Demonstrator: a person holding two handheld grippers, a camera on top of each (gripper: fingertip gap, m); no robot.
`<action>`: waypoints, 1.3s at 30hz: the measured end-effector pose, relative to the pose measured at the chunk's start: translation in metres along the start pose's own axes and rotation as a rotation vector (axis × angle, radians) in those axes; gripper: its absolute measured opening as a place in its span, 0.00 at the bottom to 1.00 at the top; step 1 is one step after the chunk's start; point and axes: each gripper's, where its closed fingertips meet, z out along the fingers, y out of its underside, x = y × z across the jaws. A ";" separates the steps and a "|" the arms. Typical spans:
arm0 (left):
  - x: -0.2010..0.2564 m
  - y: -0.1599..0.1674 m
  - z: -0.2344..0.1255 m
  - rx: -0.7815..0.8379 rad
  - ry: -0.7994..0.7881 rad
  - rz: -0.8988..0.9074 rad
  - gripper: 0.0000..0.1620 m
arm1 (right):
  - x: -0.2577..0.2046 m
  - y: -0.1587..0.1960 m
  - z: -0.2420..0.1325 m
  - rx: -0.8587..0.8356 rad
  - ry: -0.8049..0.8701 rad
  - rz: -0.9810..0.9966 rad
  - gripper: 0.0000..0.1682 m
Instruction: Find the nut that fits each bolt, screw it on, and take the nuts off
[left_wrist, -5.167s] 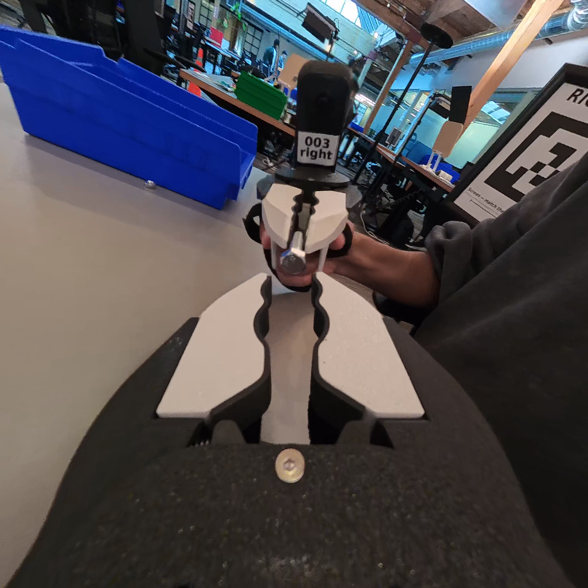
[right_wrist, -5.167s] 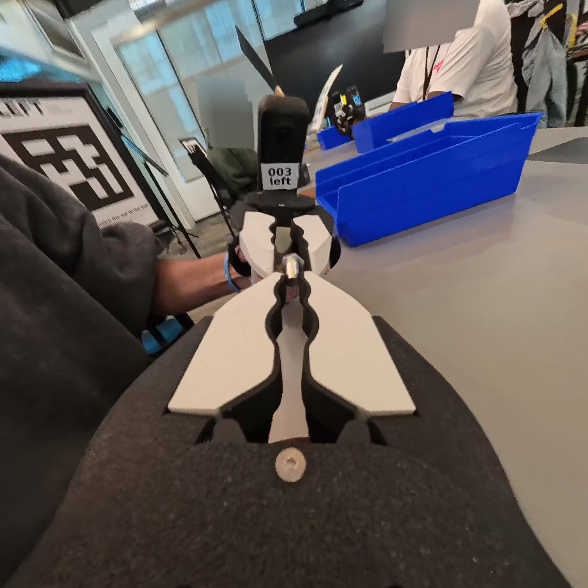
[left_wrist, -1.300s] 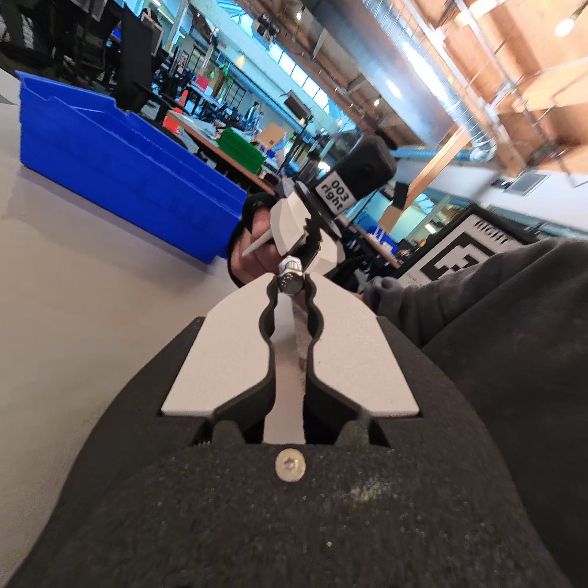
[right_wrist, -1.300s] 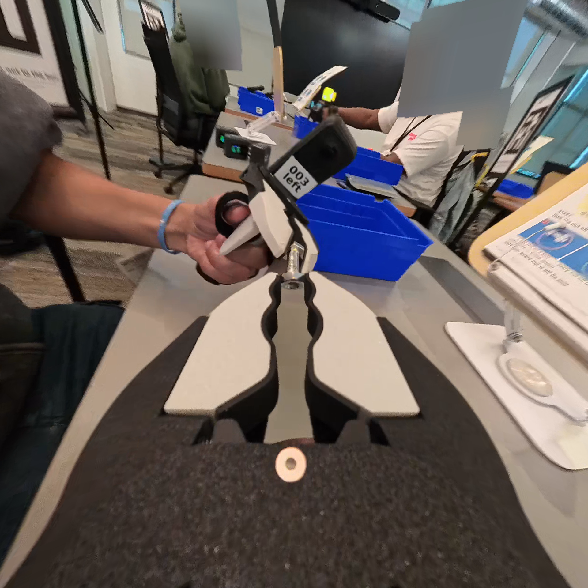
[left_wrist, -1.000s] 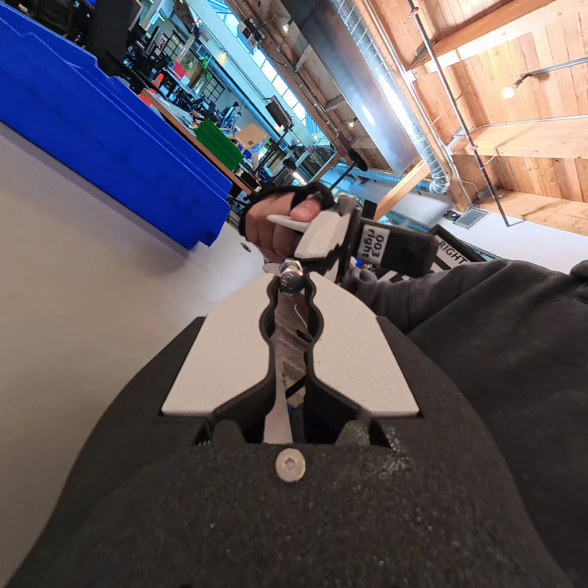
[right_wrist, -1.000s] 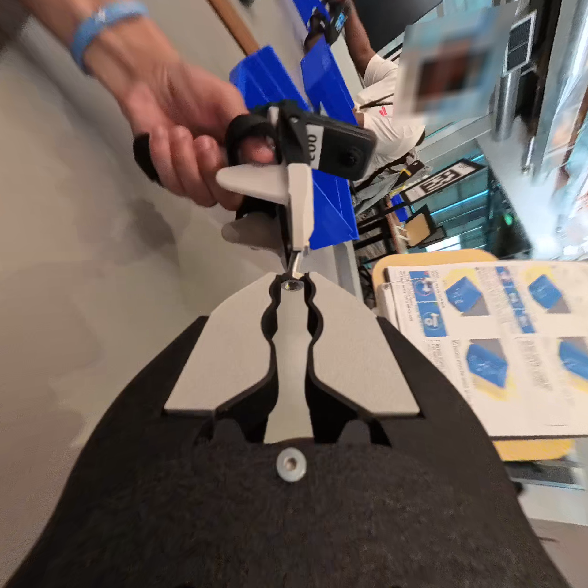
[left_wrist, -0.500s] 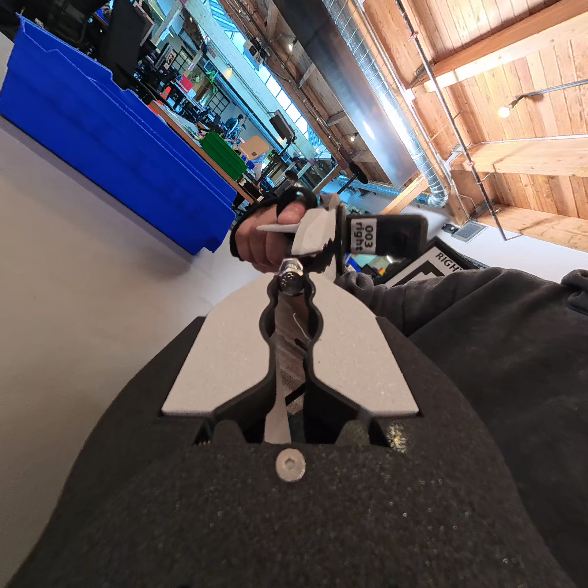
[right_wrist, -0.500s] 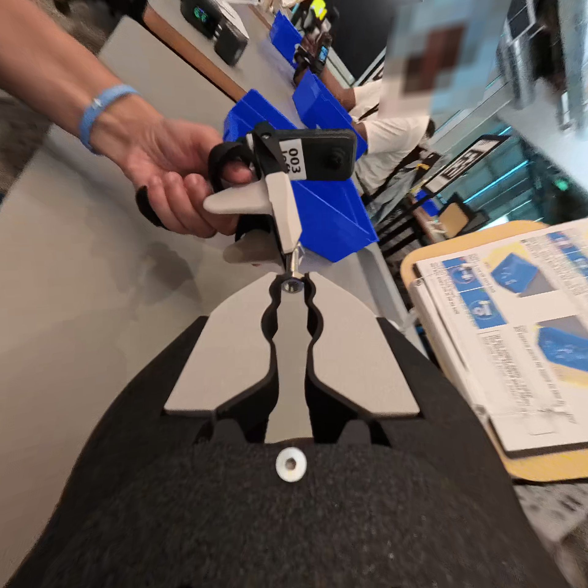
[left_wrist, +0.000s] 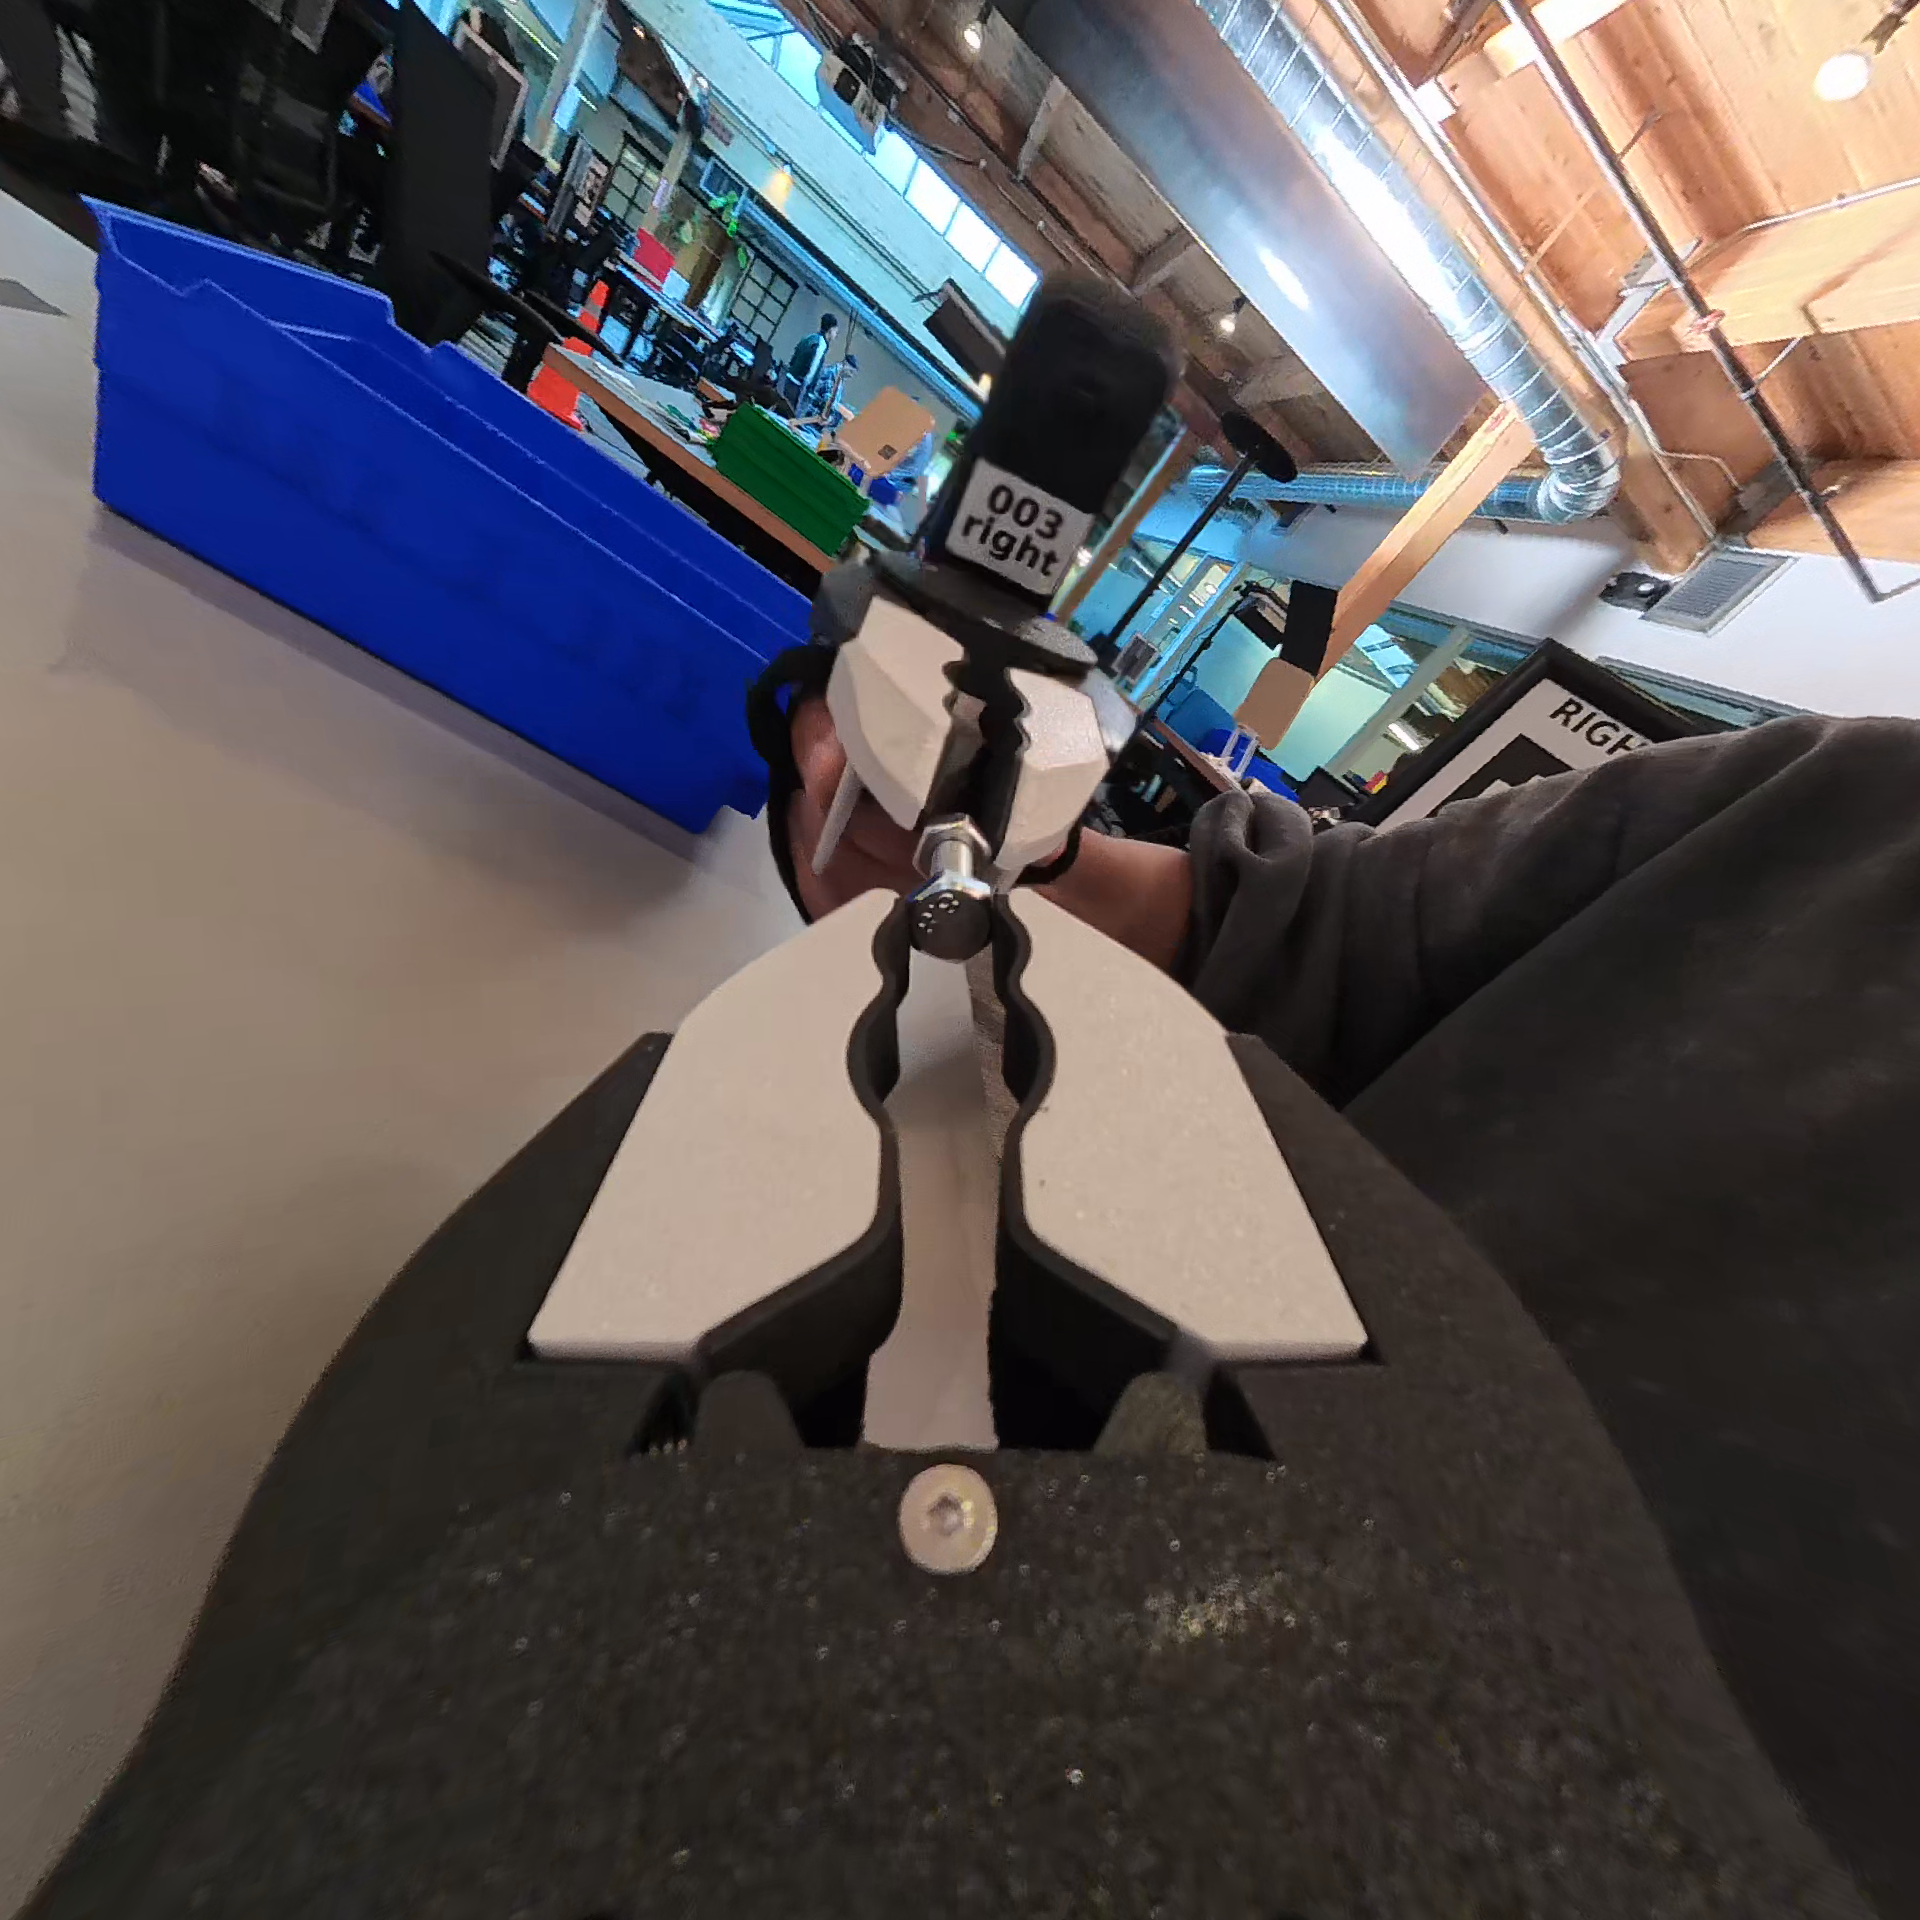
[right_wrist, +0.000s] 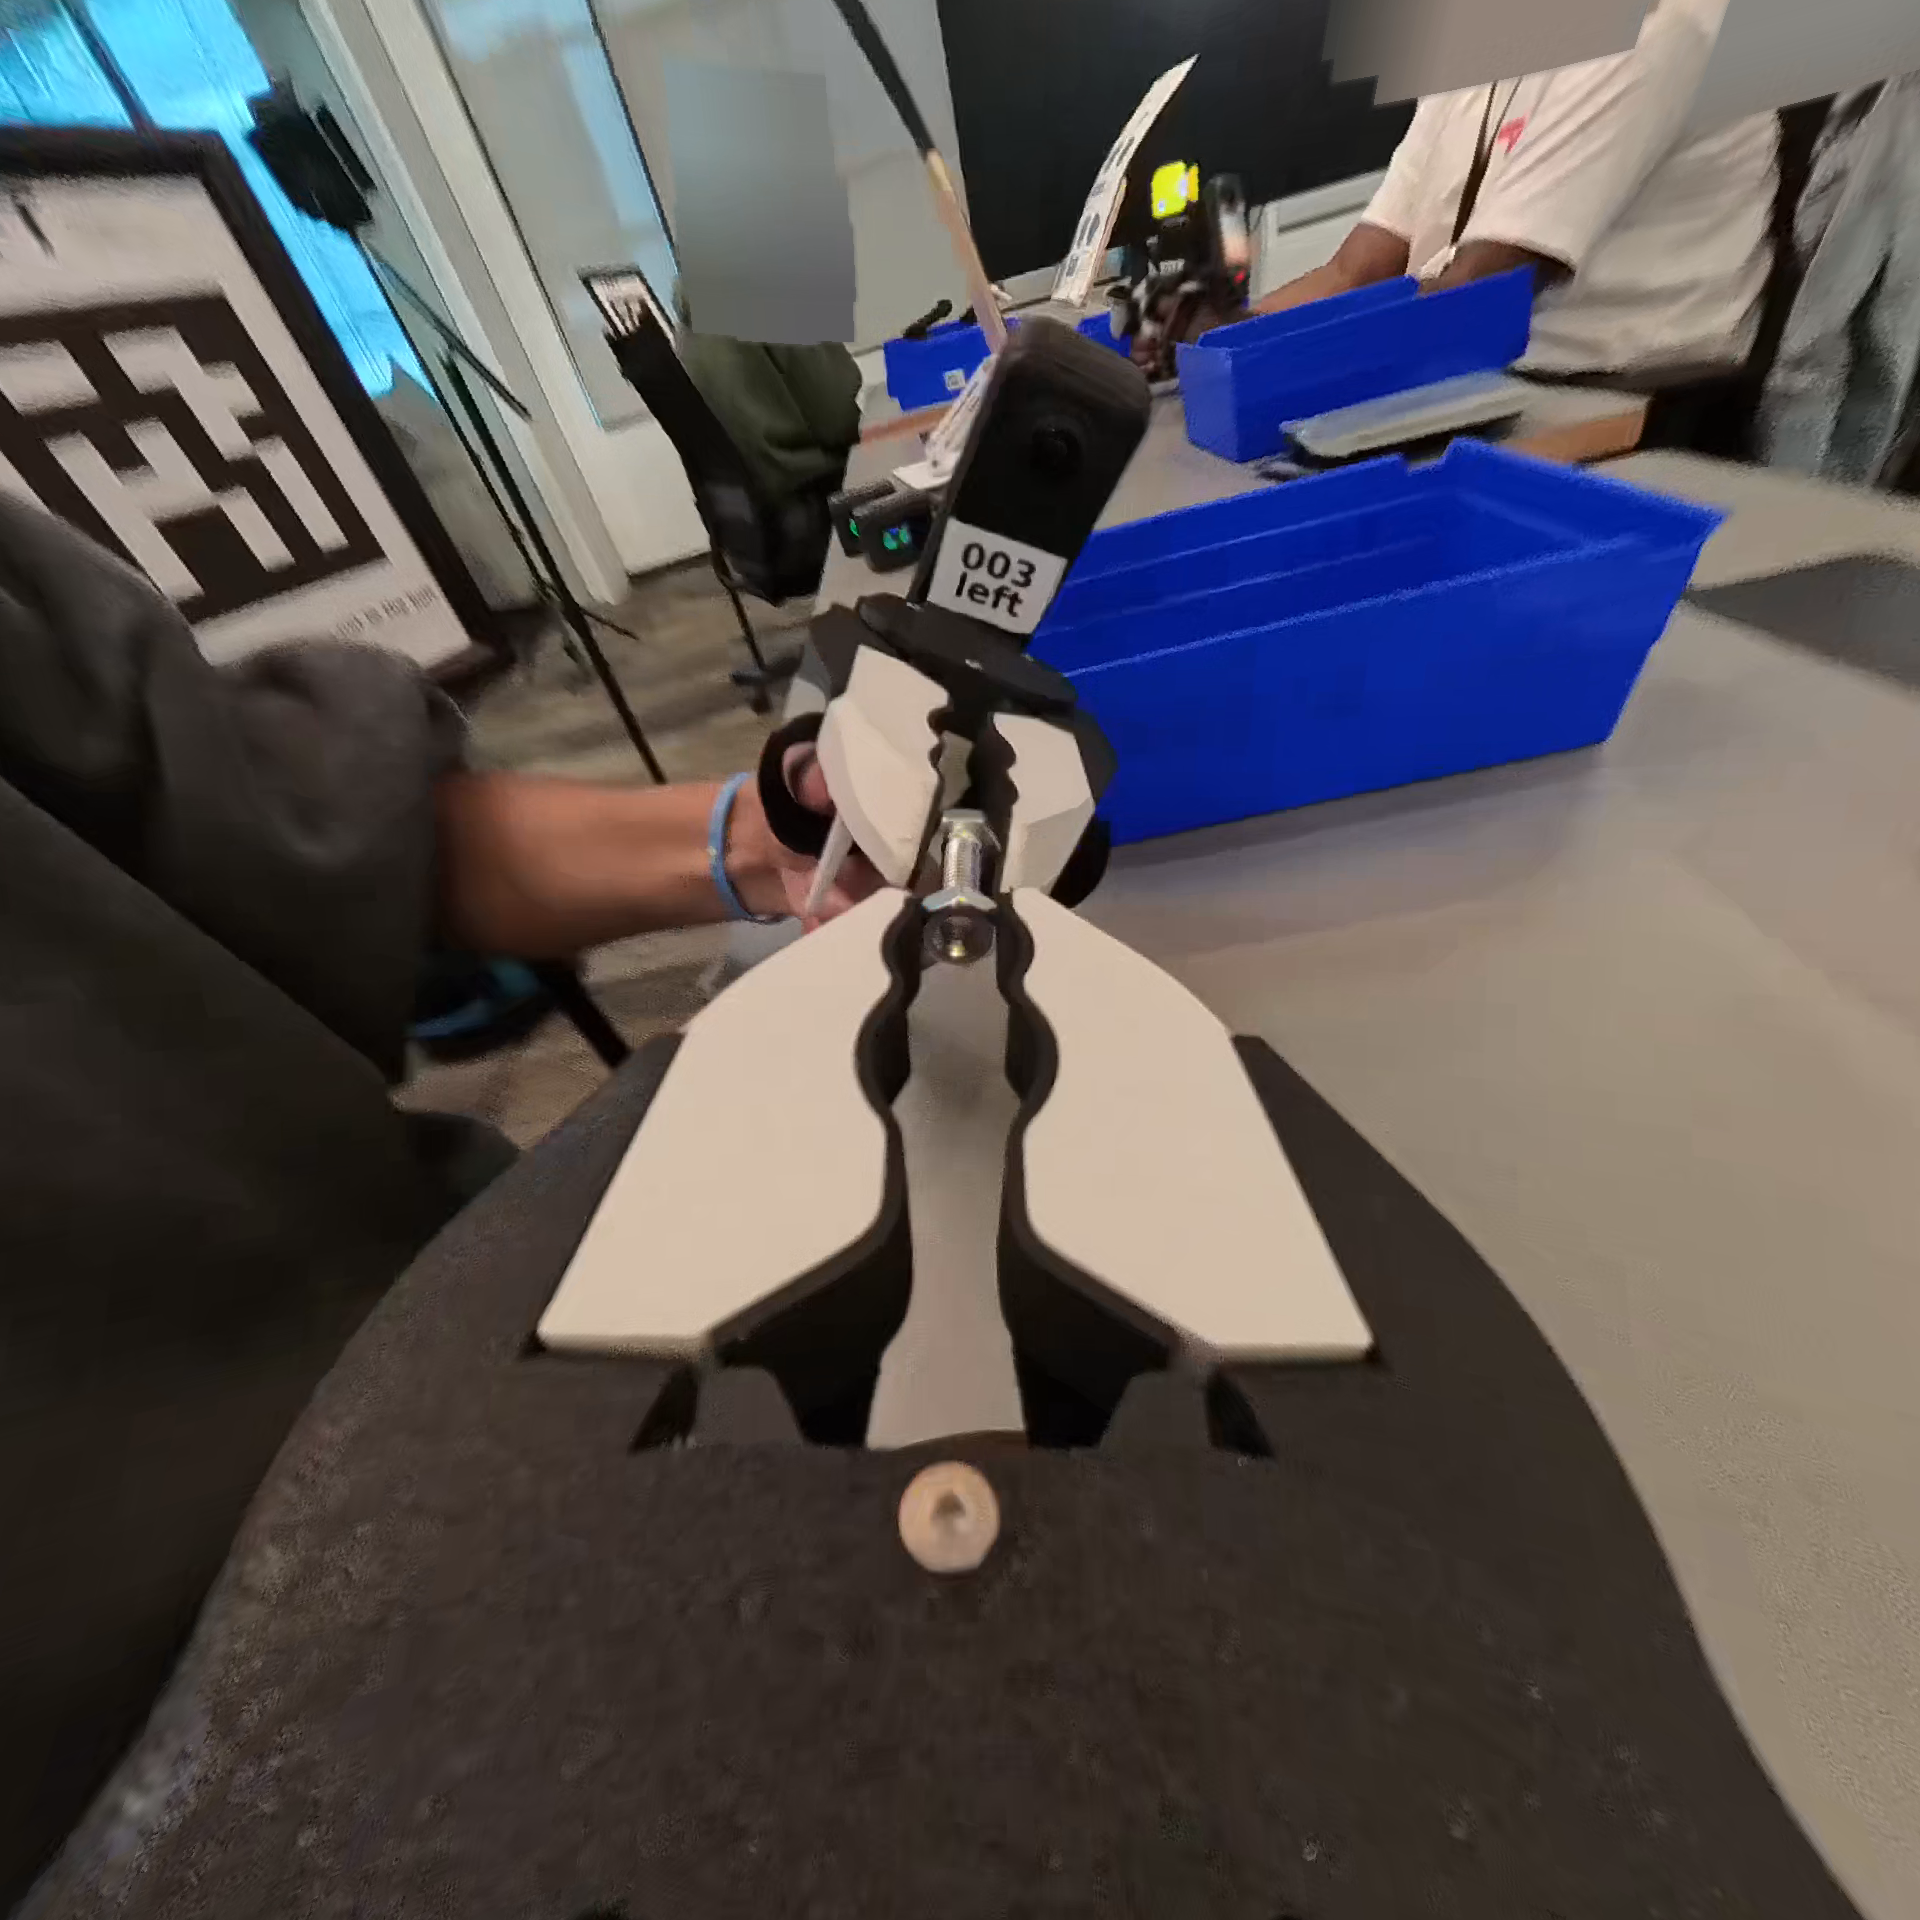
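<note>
The grey counter (right_wrist: 1558, 987) carries a blue bin (right_wrist: 1382, 613) behind both tools. Above it, the left gripper (left_wrist: 948, 920) pinches the bolt (left_wrist: 948, 914) by its head, while the facing right gripper (right_wrist: 958, 920) pinches the nut (right_wrist: 958, 930) threaded on the shank. A dark sleeve (left_wrist: 1507, 883) crowds one side.

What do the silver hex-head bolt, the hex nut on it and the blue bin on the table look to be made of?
The silver hex-head bolt looks like bright plated steel: shiny, with sharp highlights on its head and shank. The hex nut shows the same mirror-like metal gleam, probably plated steel too. The blue bin looks like moulded plastic: one even saturated colour, thin walls, a dull sheen.
</note>
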 end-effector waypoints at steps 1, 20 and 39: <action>-0.001 0.000 0.000 0.003 -0.010 0.012 0.09 | 0.001 0.000 0.000 0.016 -0.016 0.060 0.08; 0.003 0.002 -0.003 -0.093 -0.231 0.409 0.09 | 0.000 0.004 0.004 0.141 -0.335 1.087 0.08; -0.009 -0.015 -0.027 0.123 -0.131 0.205 0.09 | 0.016 0.011 0.008 0.077 -0.219 0.788 0.24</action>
